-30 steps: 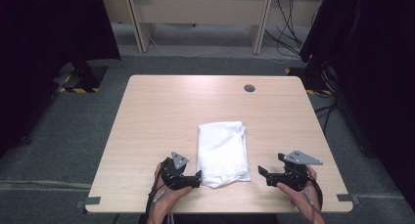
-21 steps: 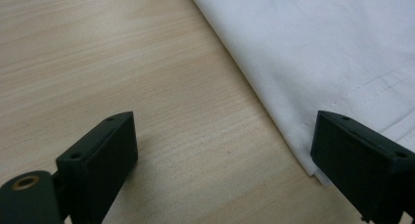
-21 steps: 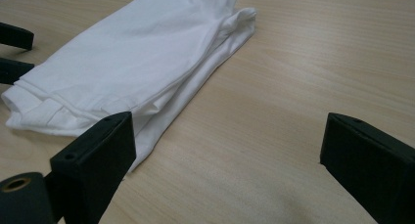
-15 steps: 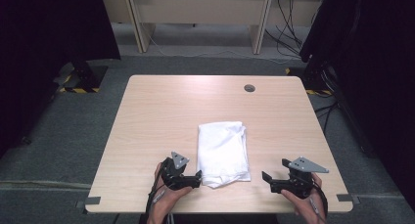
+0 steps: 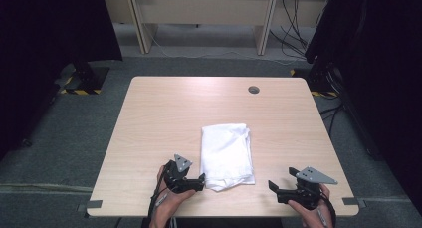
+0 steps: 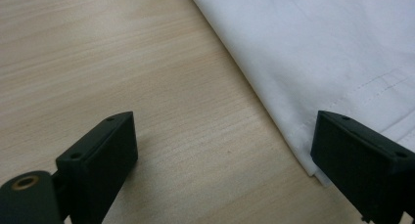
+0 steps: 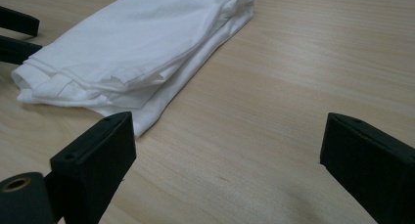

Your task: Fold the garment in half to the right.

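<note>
The high view looks forward and down from above the person's side, taking in the whole light wooden tabletop and the grey floor around it. The left gripper view sits low and very close, facing the near corner of the folded white cloth. The right gripper view, also low but farther back, looks across the wood at the same cloth, which all three views share.
</note>
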